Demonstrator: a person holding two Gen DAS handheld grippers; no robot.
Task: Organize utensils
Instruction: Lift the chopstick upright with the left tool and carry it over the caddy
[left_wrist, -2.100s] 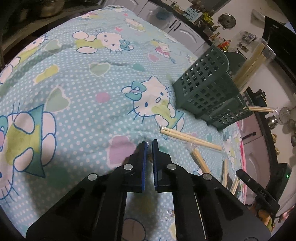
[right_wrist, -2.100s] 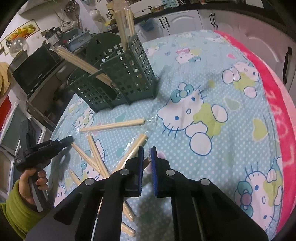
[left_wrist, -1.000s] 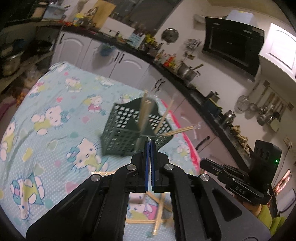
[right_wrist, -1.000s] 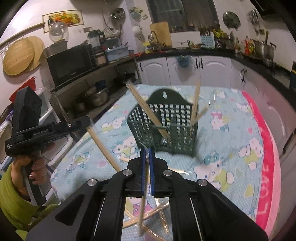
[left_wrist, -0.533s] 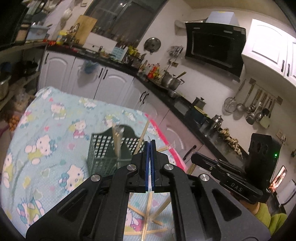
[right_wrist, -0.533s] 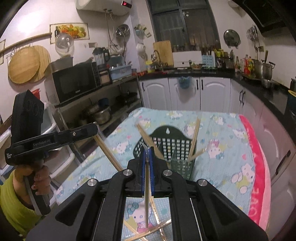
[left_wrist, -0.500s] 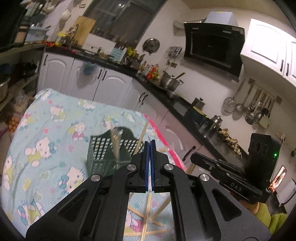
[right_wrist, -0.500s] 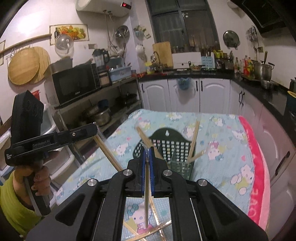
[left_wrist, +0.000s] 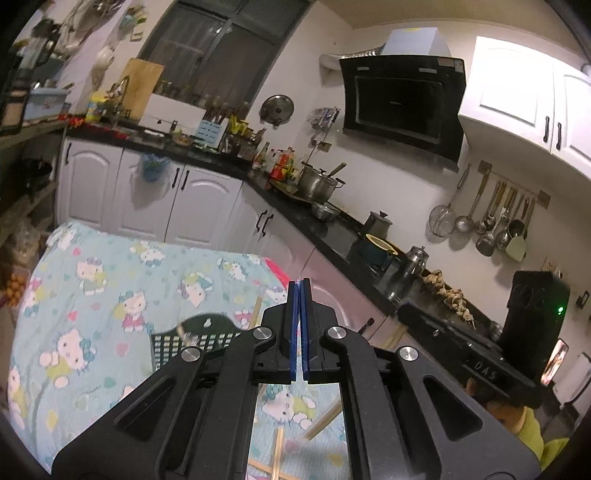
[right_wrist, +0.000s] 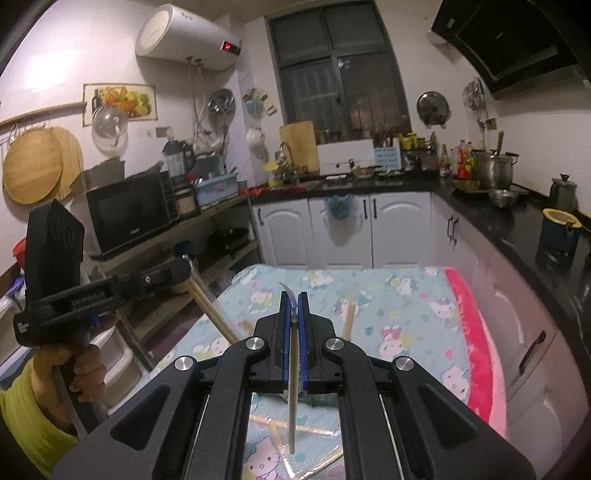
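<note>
Gripping wrapped chopsticks (right_wrist: 293, 398), right gripper (right_wrist: 293, 295); left gripper (left_wrist: 299, 282) seemingly likewise, both closed

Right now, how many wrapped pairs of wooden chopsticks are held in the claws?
2. One wrapped pair of wooden chopsticks hangs in the right claw; a second wrapped pair slants down from the left claw. Others lie on the blue patterned cloth, partly hidden.

Basket (left_wrist: 192, 341) on tablecloth (left_wrist: 110, 280), loose chopsticks (right_wrist: 295, 430) nearer, counter (left_wrist: 325, 229) behind
</note>
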